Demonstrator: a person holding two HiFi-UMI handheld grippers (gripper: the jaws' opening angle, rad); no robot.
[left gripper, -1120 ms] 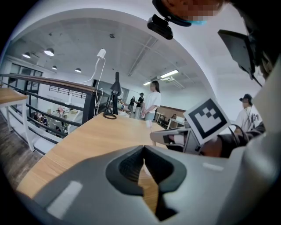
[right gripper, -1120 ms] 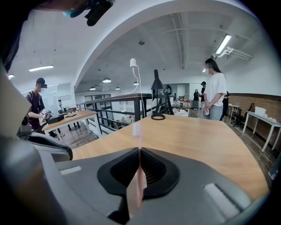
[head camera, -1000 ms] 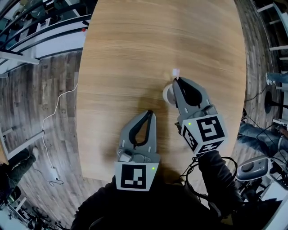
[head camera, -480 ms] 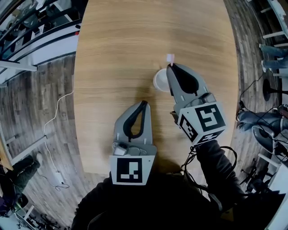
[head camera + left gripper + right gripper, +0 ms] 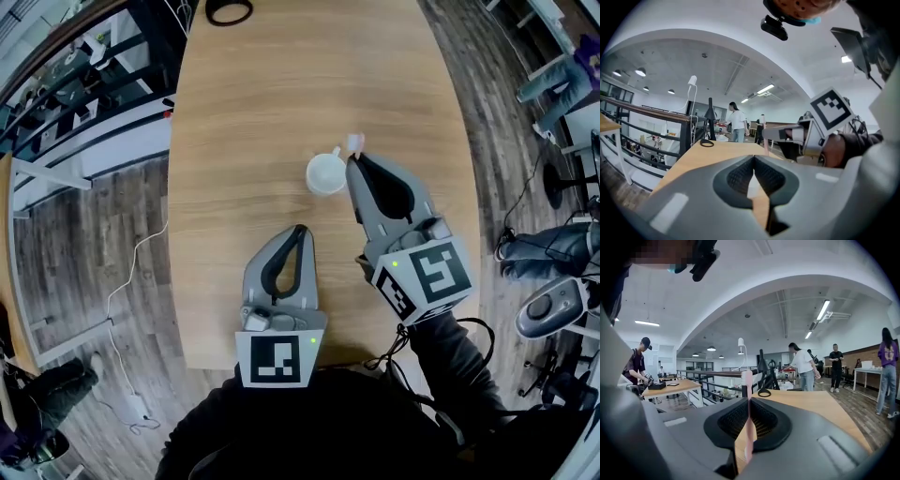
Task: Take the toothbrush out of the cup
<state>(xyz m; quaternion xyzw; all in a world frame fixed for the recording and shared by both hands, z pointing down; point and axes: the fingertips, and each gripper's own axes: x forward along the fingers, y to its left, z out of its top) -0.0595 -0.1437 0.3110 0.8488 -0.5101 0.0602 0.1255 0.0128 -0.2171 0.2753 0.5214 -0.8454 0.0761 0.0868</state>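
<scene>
Right tool [image 5: 748,401]: clenched on the toothbrush [image 5: 747,380]; grip firmly.
Cup [image 5: 325,175]: lift straight until you clear its rim.
Left tool [image 5: 753,161]: closed, empty; hold it aside.

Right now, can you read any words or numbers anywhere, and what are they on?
None: no readable words, numbers or brand names anywhere.
Black-and-white square markers on the grey left claw and grey right claw: patterns, not letters.
Round white cup, pink toothbrush, light wooden table: no print shows.
</scene>
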